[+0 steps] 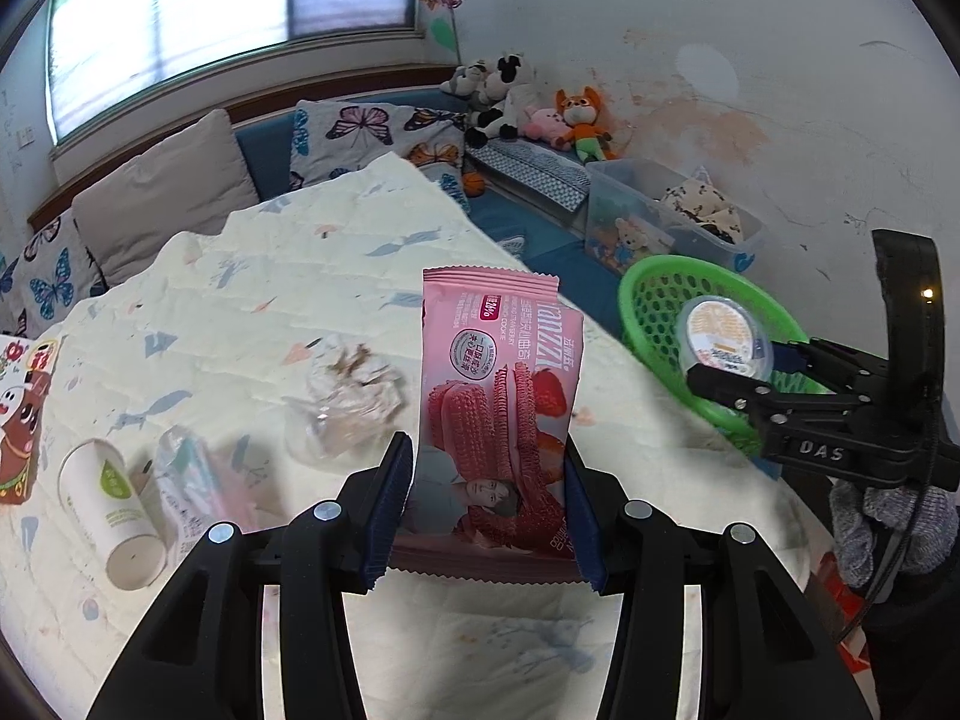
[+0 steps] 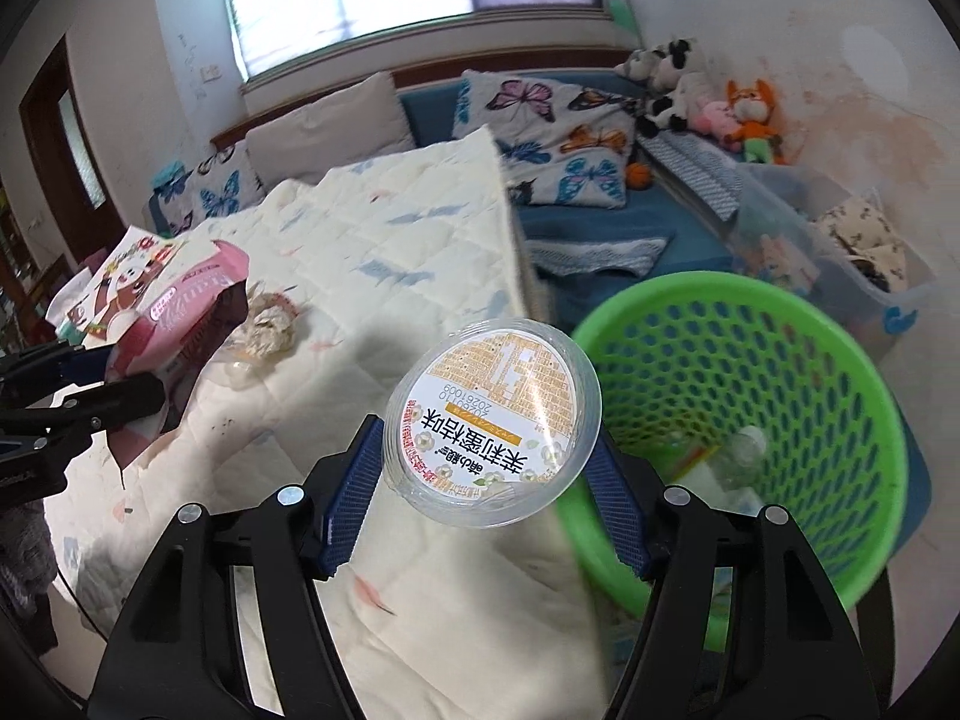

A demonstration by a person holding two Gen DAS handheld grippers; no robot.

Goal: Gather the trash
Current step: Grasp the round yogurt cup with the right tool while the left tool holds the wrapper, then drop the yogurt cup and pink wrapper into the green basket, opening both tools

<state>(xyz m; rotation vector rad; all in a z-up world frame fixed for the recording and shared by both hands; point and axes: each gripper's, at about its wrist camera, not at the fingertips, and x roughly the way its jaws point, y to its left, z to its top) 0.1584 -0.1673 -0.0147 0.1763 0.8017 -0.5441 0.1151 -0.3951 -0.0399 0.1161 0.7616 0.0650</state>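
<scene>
Landmark: green basket (image 2: 750, 372), beside the quilt-covered bed (image 1: 360, 276).

Left tongs (image 1: 489, 510) clamp a pink cookie wrapper (image 1: 501, 396) upright over the bed, left of the basket.

Right tongs (image 2: 489, 474) grip a clear round lidded tub (image 2: 492, 420), tilted, just left of the basket rim.

On the bed, farther left of the basket: crumpled clear plastic (image 1: 354, 396), white cup (image 1: 114, 510) on its side.

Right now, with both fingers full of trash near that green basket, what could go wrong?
The round clear cup is pinched only at its sides by the right fingers and sits short of the green basket; it could slip onto the quilt. The pink cookie wrapper is limp and could slide from the left fingers.
</scene>
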